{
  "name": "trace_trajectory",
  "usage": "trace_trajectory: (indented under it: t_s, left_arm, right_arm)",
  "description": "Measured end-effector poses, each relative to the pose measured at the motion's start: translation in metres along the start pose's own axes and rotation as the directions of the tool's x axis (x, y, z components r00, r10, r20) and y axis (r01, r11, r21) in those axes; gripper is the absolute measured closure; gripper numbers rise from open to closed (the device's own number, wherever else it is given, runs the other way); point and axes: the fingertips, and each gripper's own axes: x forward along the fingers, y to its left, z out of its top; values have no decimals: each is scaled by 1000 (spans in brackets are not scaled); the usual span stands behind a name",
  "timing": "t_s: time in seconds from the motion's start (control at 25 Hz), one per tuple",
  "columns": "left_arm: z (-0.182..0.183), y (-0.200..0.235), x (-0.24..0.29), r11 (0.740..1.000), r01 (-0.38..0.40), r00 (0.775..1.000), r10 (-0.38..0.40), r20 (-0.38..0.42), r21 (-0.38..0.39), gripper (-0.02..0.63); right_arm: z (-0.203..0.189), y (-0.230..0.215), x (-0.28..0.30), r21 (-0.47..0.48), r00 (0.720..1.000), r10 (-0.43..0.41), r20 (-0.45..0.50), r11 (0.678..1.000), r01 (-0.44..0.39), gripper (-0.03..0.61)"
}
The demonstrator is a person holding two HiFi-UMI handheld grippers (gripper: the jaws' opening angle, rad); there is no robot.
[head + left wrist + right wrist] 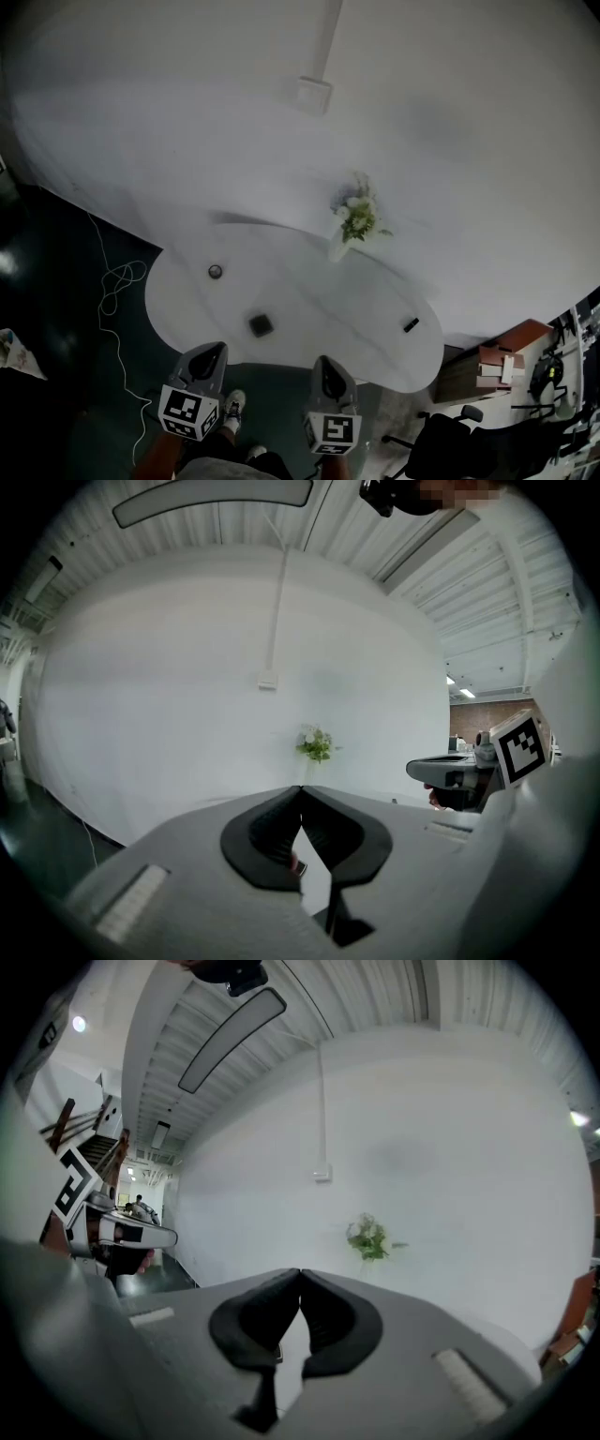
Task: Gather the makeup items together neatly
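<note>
A small round pot (215, 271) sits at the left of the white oval table (309, 281). A square dark compact (261, 324) lies near the front edge, and a vase of flowers (354, 220) stands at the far edge. A slim dark item (411, 324) rests well apart at the right. Short of the near edge, the left gripper (212, 352) and the right gripper (324, 364) hang side by side, each with its jaws pressed together on nothing. The gathering looks not yet begun. The compact, central and nearest, seems the sensible rallying spot. The left gripper would suit the pot and the right the slim item. Both need their jaws spread before reaching, because the pieces are low and small. A grip across the narrow sides and a set-down just beside the compact, clear of the vase, should keep the group tidy.
</note>
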Motion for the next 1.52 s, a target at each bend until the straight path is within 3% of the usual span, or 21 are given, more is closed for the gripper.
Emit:
trace_trajectory:
  t_s: [0.52, 0.88, 1.12, 1.2, 1.52]
  left_arm:
    - [-52, 92, 94, 997, 32, 991, -41, -130, -74, 603]
    - [-94, 119, 131, 992, 49, 975, -73, -209, -118, 603]
    - [-131, 123, 140, 988, 22, 960, -63, -272, -153, 603]
    - [-144, 125, 141, 987, 5, 956, -53, -290, -163, 603]
    - [-175, 130, 137, 981, -44, 939, -24, -343, -187, 603]
  right_arm:
    - [-44, 40, 144, 17, 987, 59, -152, 998, -57, 574]
    - [-96, 51, 188, 35, 964, 70, -258, 997, -63, 574]
    - [-143, 61, 200, 64, 934, 118, -337, 993, -102, 572]
    - [-160, 66, 203, 75, 918, 150, -367, 988, -131, 502]
    - [-209, 92, 208, 77, 848, 265, -458, 963, -260, 324]
